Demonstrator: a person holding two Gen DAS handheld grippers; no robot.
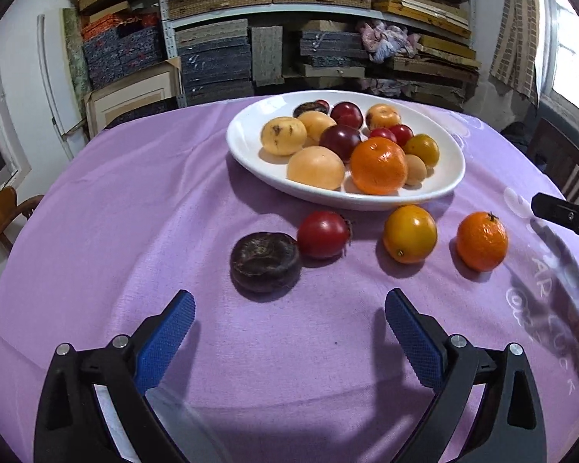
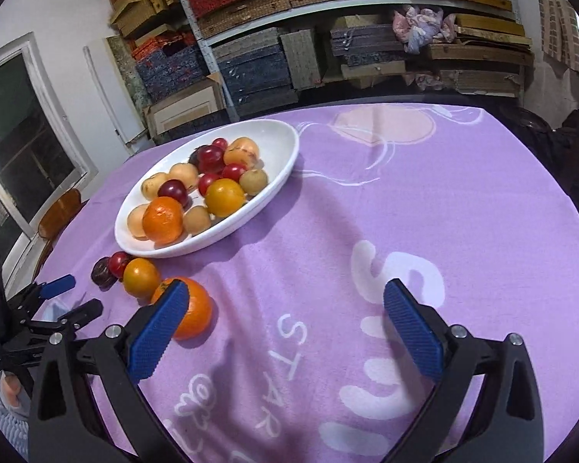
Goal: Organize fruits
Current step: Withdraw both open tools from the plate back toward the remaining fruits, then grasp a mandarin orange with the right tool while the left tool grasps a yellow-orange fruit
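Left gripper (image 1: 289,308) and right gripper (image 2: 285,301), both spread wide and empty; four loose fruits await the white bowl (image 1: 247,142); nearest, the dark fruit (image 1: 265,262), presumably next.

A soft, matt lilac cloth (image 1: 143,231) is covering the worktop, lying slightly creased, with pale printed letters (image 2: 397,293) showing flat on its weave. The oval dish (image 1: 251,154) is looking like glazed white ceramic, smooth and shining. The orange on the cloth (image 1: 481,241) is showing finely pitted, glossy peel; the red fruit (image 1: 323,234) and the yellow-orange fruit (image 1: 409,233) are gleaming smooth, while the dark brown fruit (image 1: 265,262) is looking dull and wrinkled. The left tool (image 1: 289,332) and right tool (image 2: 285,324) are showing matt black plastic arms, blue knurled rubbery pads (image 1: 166,343) and bright metal rivets (image 1: 457,341). Woven and rough wooden boxes (image 1: 220,0) are filling the shelves.
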